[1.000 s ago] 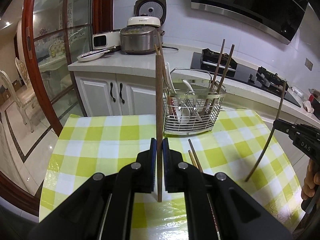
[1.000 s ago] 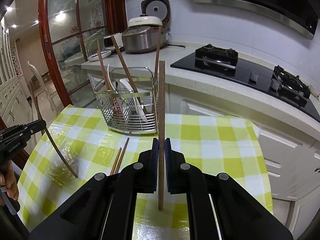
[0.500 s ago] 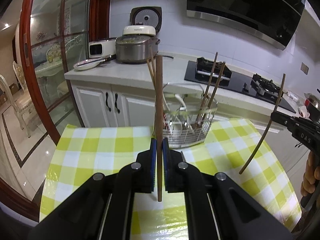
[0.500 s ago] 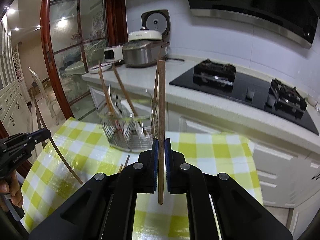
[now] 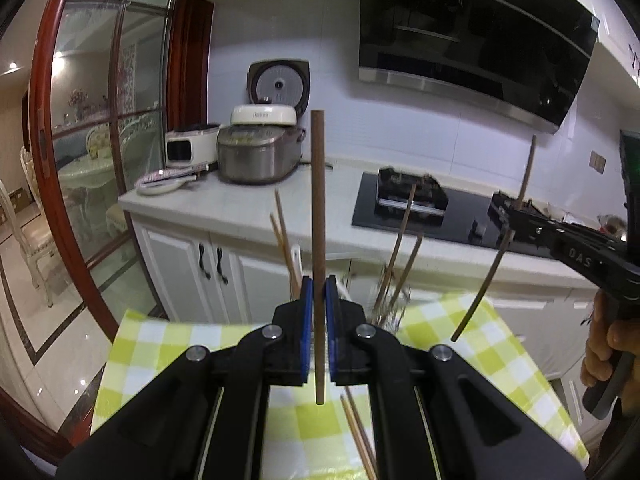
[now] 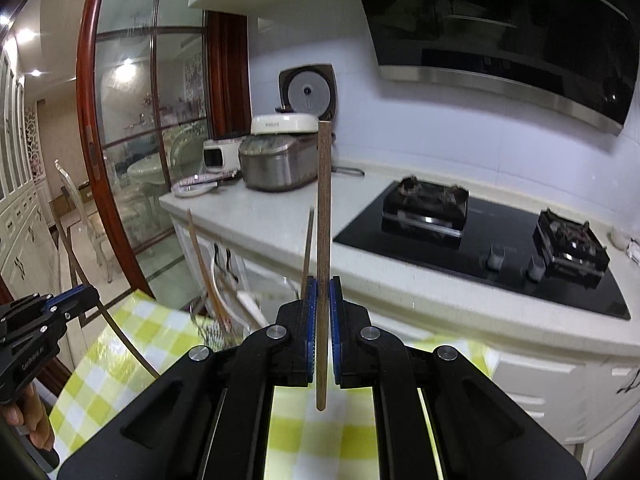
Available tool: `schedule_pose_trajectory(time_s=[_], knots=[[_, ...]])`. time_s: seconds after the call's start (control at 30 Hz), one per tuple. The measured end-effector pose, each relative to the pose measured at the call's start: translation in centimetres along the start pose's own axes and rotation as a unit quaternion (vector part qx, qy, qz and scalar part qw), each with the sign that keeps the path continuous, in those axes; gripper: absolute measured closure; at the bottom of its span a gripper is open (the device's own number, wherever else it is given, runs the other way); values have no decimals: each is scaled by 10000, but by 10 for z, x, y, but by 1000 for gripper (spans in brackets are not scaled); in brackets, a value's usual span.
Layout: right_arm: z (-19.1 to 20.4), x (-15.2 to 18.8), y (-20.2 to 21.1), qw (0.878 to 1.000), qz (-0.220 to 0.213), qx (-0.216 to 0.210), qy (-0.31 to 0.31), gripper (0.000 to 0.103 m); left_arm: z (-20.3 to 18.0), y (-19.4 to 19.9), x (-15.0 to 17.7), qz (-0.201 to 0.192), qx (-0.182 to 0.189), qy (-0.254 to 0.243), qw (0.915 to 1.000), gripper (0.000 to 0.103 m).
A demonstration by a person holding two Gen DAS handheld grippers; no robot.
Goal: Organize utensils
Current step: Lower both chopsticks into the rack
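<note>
In the left wrist view my left gripper [image 5: 319, 292] is shut on a dark brown chopstick [image 5: 318, 208] that stands upright. My right gripper [image 6: 323, 292] is shut on a second brown chopstick [image 6: 323, 216], also upright. Each gripper shows in the other's view: the right gripper [image 5: 516, 216] with its slanted stick at the right, the left gripper [image 6: 60, 304] at the left. Both hang above the yellow-checked table [image 5: 160, 344]. The wire utensil basket [image 5: 392, 308] lies low and blurred, mostly hidden behind the fingers, with chopsticks [image 5: 400, 240] sticking out. Two loose chopsticks [image 5: 358, 432] lie on the cloth.
Behind the table runs a white counter [image 5: 240, 208] with a rice cooker [image 5: 256, 156], a plate [image 5: 160, 184] and a black gas hob [image 5: 412, 196]. A red-framed glass door [image 5: 44, 160] stands at the left. A hand [image 5: 604, 356] holds the right gripper's handle.
Both grippers have risen with their chopsticks still clamped. The basket and table have dropped low in both views, and the basket is now largely behind the fingers.
</note>
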State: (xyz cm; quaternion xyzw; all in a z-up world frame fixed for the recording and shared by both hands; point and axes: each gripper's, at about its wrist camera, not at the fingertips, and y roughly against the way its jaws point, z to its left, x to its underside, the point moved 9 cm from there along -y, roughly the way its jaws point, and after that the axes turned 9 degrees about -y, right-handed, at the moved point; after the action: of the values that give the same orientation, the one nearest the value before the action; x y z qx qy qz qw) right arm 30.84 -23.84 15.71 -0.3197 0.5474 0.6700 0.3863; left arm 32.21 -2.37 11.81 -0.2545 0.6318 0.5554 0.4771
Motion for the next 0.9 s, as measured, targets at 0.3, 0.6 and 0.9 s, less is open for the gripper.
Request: schedule_pose_trajectory(time_s=[0.3,0.6,0.9], knots=[[17,-58,-12,9991,-316,-266,-110,96,5,-9,-59,-482,-71,-2,9988,97],[33,-70,-36,9984,-339,-445,-119,96,7,-39,-82,-639,-97,61,9979,97],[31,-56,-70,9988,-189,-398,-199,96,21,-74,-63,-467,-108,333,9983,97]])
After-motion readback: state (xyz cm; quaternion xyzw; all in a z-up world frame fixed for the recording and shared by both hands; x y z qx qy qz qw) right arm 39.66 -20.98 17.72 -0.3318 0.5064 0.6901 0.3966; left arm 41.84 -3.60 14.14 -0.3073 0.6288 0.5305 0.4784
